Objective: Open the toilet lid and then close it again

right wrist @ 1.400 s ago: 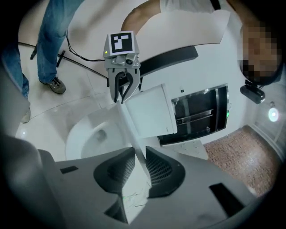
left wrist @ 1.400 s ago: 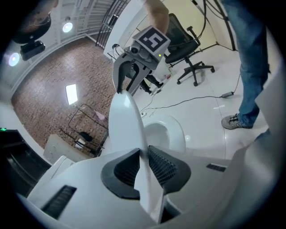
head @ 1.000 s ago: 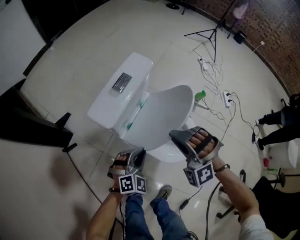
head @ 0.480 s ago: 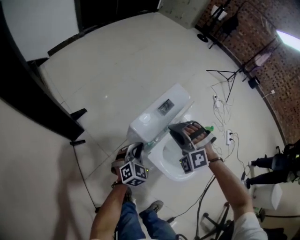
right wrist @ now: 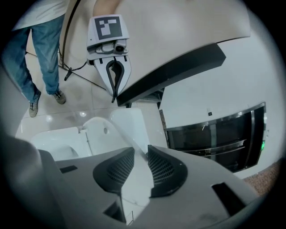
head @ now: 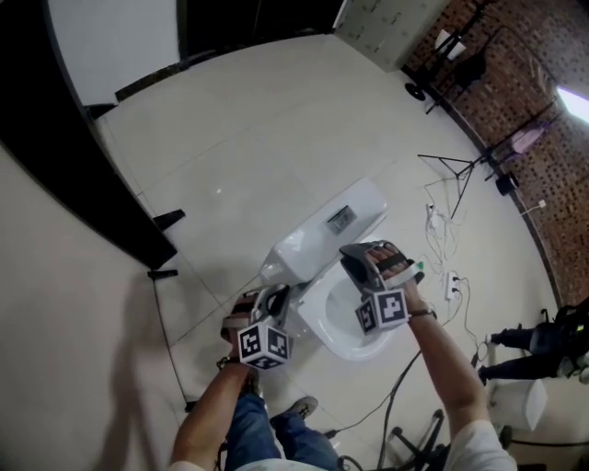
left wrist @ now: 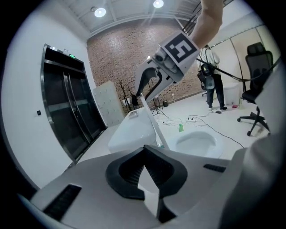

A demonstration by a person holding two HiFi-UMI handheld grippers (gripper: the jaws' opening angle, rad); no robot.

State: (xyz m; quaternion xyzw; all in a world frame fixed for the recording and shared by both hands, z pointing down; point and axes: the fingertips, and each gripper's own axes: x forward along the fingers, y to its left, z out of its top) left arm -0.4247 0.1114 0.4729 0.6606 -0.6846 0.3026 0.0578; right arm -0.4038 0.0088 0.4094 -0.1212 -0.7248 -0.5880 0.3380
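Your right tongs [left wrist: 139, 93] clamped on the upright toilet lid [left wrist: 152, 125], jaws just easing wider, your left tongs [left wrist: 144, 150] fully closed, empty.

Floor [head: 276, 120]: pale glossy tiles. Far wall [left wrist: 129, 53]: brick. Lift doors [left wrist: 67, 107]: dark (green indicator lit). Ceiling lights [left wrist: 100, 12]: round, on. Office chair [left wrist: 257, 85], tripod stand [head: 460, 170], cables [head: 442, 230] trailing on the tiles.

The room looked like a studio or test hall, not a home. A toilet [head: 333, 228] stood alone on a wide, pale tiled floor [head: 258, 138]. Around it were a brick wall [left wrist: 129, 58], a tripod stand [head: 460, 170], loose cables [head: 440, 230], an office chair [left wrist: 257, 89], and what may have been lift doors [left wrist: 67, 107].
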